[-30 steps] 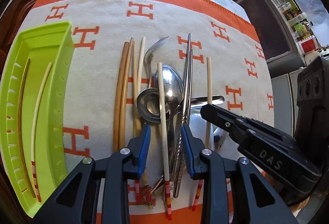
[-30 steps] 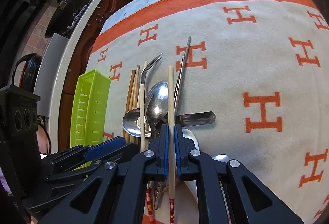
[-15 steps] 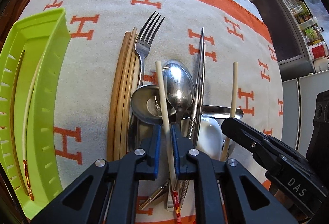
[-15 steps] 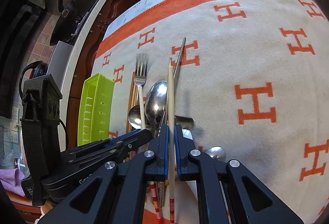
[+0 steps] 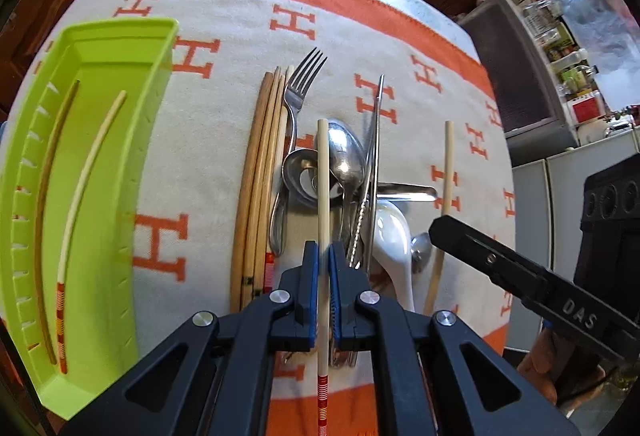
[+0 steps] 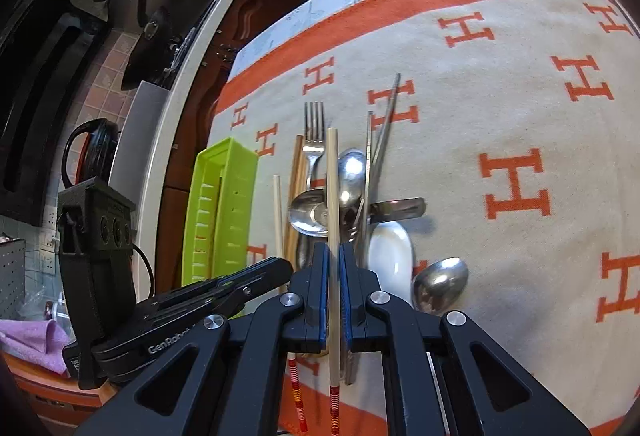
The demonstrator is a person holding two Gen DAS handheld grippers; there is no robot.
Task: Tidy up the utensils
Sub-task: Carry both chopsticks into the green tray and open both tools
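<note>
A cream chopstick with a red-striped end is clamped lengthwise in the left tool, raised above the pile. A matching cream chopstick is clamped in the right tool. On the blanket lies a pile: brown wooden chopsticks side by side, a steel fork with tines pointing away, two steel spoons overlapping, metal chopsticks, and a white ceramic spoon. A green tray at the left contains one cream chopstick and one brown chopstick.
</note>
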